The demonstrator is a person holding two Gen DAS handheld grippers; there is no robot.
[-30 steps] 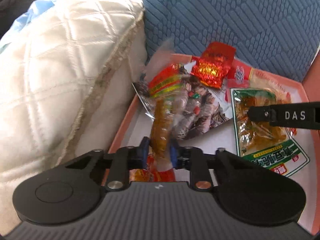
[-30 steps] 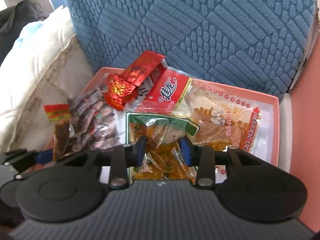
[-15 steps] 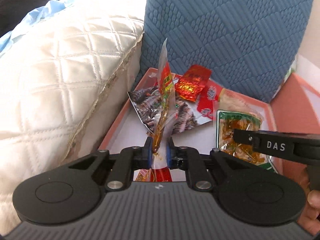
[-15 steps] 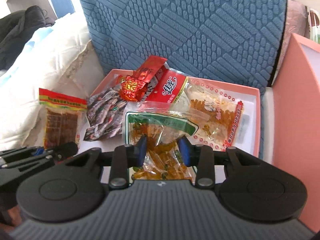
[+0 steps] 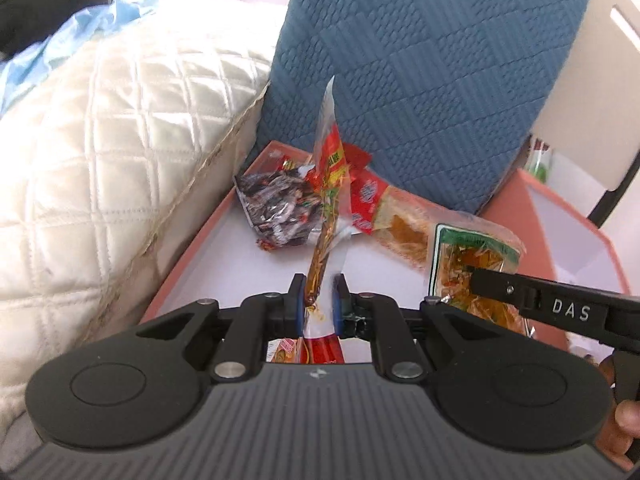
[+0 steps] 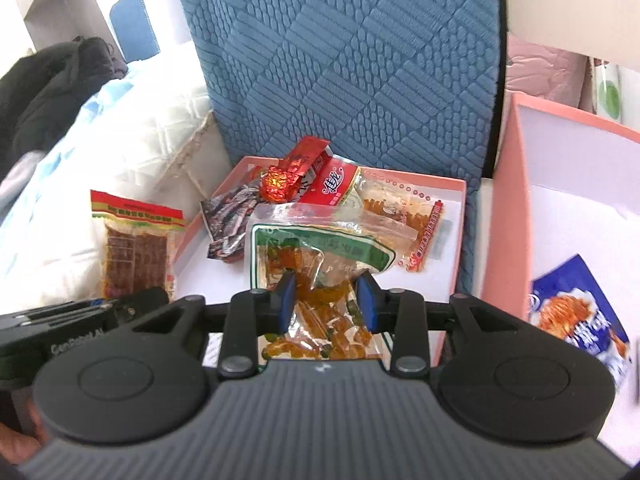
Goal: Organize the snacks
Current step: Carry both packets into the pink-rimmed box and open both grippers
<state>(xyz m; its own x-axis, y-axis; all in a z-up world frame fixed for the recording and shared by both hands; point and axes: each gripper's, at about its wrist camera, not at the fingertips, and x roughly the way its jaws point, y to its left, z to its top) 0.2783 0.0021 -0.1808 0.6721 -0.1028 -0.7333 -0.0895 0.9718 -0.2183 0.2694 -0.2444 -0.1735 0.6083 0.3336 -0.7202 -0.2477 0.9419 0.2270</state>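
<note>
Both grippers lift snacks from the pink tray [image 6: 452,216]: the left gripper [image 5: 319,300] pinches a red-topped brown packet [image 5: 326,200] edge-on; the right gripper [image 6: 326,300] closes on a green-labelled packet [image 6: 320,256]. Each should travel steadily, grips firm, toward the pink box [image 6: 508,200] holding a blue packet [image 6: 576,312]; a second earlier both packets sat low over the tray, now clear of it.

A shallow box [image 6: 456,216] lies before an upright cushion [image 6: 360,60], a quilted pillow [image 5: 120,140] to its left and a deeper box [image 6: 508,208] to its right. Snack packets [image 6: 340,188] lie heaped in the shallow box's far end.
</note>
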